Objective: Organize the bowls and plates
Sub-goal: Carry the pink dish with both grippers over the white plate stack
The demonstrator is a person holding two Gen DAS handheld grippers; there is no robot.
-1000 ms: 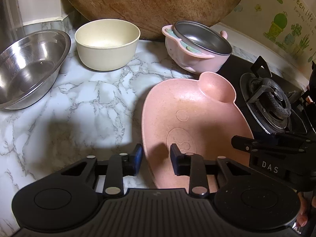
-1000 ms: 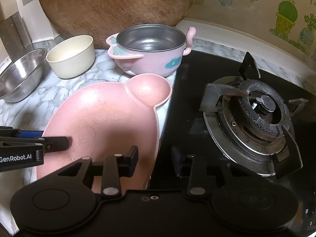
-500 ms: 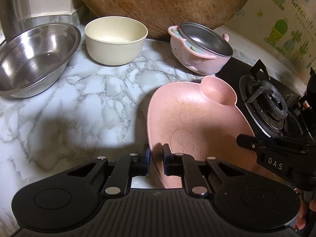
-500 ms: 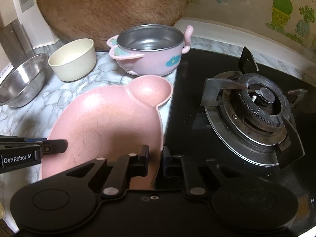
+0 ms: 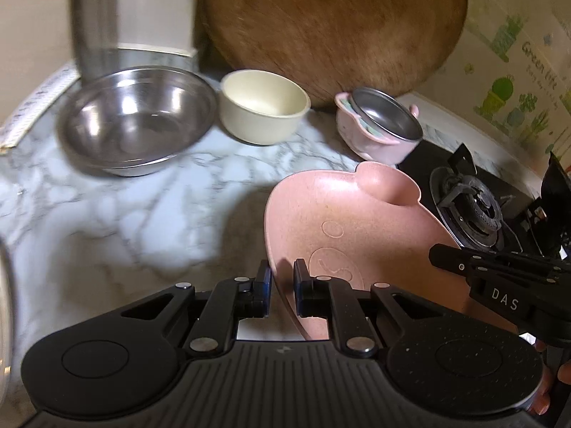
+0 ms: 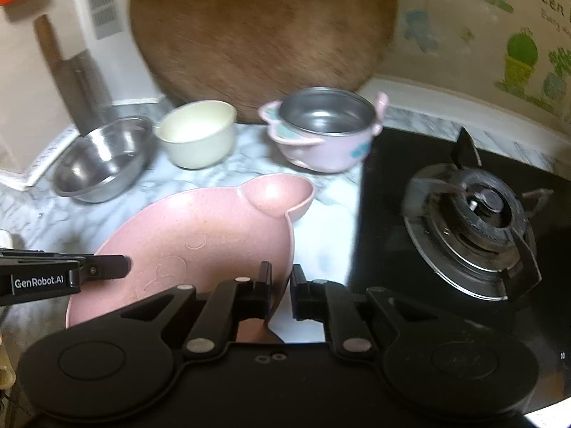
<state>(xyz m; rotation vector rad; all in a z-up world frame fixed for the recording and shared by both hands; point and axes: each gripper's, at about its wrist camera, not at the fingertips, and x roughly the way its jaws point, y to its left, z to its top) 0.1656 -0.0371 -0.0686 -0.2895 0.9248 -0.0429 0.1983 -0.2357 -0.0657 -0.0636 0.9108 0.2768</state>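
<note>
A pink bear-shaped plate [image 5: 349, 224] with a round ear cup is held off the marble counter by both grippers. My left gripper [image 5: 282, 281] is shut on the plate's left rim. My right gripper [image 6: 280, 285] is shut on the plate's right rim [image 6: 285, 249]. Behind stand a steel bowl [image 5: 135, 121], a cream bowl [image 5: 262, 110] and a pink two-handled bowl with a steel liner [image 5: 378, 128]. The same three show in the right wrist view: steel bowl [image 6: 103, 158], cream bowl [image 6: 198, 133], pink bowl [image 6: 324, 128].
A large round wooden board [image 5: 332, 28] leans on the wall behind the bowls. A black gas hob with a burner [image 6: 471, 210] lies to the right of the marble counter [image 5: 107, 221]. A cleaver [image 6: 71, 71] leans at the back left.
Both grippers closed onto the plate's opposite rims, then lifted it. The views rose and pulled back, so the bowls look farther and lower.
</note>
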